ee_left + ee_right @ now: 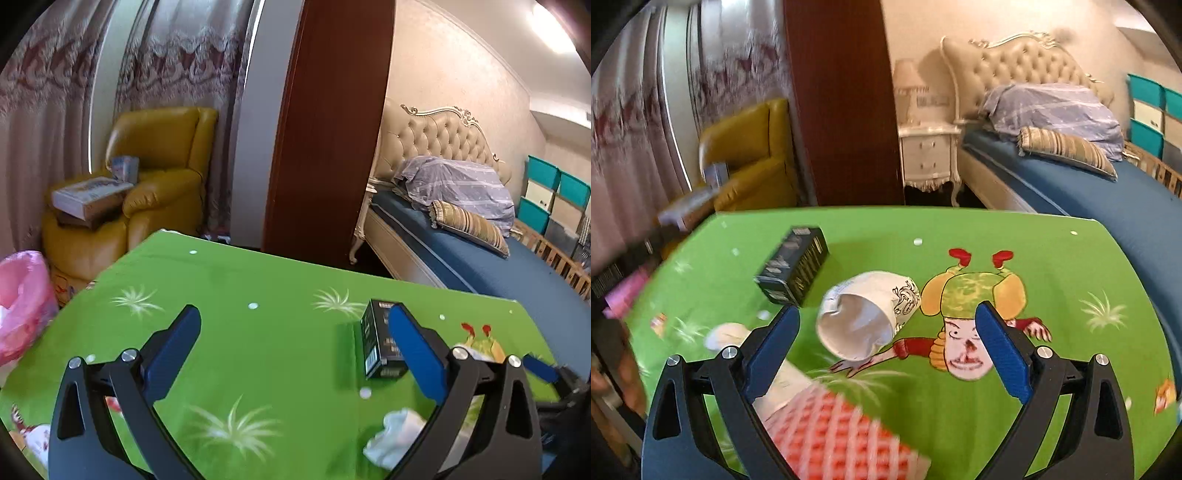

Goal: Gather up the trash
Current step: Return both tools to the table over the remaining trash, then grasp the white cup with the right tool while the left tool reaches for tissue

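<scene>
On the green cartoon tablecloth (1052, 280) lies a black carton (794, 267), a crushed white paper cup (866, 317) on its side, a crumpled white tissue (727, 334) and a pink foam fruit net (842, 432). My right gripper (886, 341) is open, its fingers either side of the cup and just short of it; the net lies under its left finger. In the left wrist view my left gripper (293, 349) is open over bare cloth, with the black carton (380, 341) by its right finger and the tissue (397, 437) lower right. A pink-lined bin (20, 302) stands left of the table.
Beyond the table's far edge stand a yellow armchair (155, 188) stacked with boxes, a brown door panel (328, 129), a white nightstand (929, 155) and a blue bed (498, 266). A hand (624, 373) shows at the left edge of the right wrist view.
</scene>
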### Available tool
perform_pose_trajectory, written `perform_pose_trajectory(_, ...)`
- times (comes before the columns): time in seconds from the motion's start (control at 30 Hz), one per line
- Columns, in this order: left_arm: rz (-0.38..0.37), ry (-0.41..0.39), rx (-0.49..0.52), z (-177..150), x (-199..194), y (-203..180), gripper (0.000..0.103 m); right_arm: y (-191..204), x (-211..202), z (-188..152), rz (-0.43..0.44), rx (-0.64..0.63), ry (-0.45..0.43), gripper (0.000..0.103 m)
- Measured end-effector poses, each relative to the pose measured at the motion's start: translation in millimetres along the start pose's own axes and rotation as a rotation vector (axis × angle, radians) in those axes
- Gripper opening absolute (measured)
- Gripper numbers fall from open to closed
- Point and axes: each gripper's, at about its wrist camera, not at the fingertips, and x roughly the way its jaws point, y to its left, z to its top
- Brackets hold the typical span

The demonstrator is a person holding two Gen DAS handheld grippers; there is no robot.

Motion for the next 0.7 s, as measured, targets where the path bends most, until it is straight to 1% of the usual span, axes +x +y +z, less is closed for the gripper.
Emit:
perform_pose_trajectory(0.1,0.038,-0.035,0.035,-1.4,2.7,3.8,0.098,2.9,21.5,9.1,0.029,-0.032,0.073,0.090)
perform_pose_trajectory(0.13,0.043,-0.036,0.043,-3.7,2.9,4.5,0.098,6.2,26.3,11.2,0.028,-0.058,0.081,0.090)
perform_pose_trajectory(0.23,0.004,-0.014,0.075,-9.7,3.6,3.0,0.098,11.0,39.4,11.0,0.024,-0.085,0.114,0.090)
perform_pose_trajectory(0.33,-0.036,0.020,0.072,-13.4,4.6,3.0,0.098,11.8,53.0,6.6,0.009,-0.087,0.137,0.090)
perform_pose_trajectory(0.4,-0.067,0.052,0.073,-16.6,7.4,2.7,0.098,14.2,55.5,6.2,0.004,-0.095,0.136,0.089)
perform_pose_trajectory(0.43,-0.093,0.081,0.071,-17.9,10.7,2.4,0.098,14.2,54.1,6.4,0.003,-0.093,0.125,0.089)
perform_pose_trajectory(0.53,-0.100,0.103,0.057,-21.5,14.9,5.7,0.098,7.6,54.0,7.0,0.011,-0.070,0.117,0.081)
perform_pose_trajectory(0.6,-0.099,0.106,0.055,-24.8,16.7,5.4,0.098,3.6,53.7,6.3,0.030,-0.049,0.120,0.071)
perform_pose_trajectory(0.7,-0.120,0.122,0.040,-27.6,19.6,6.2,0.098,-0.1,50.5,6.1,0.036,-0.029,0.112,0.069)
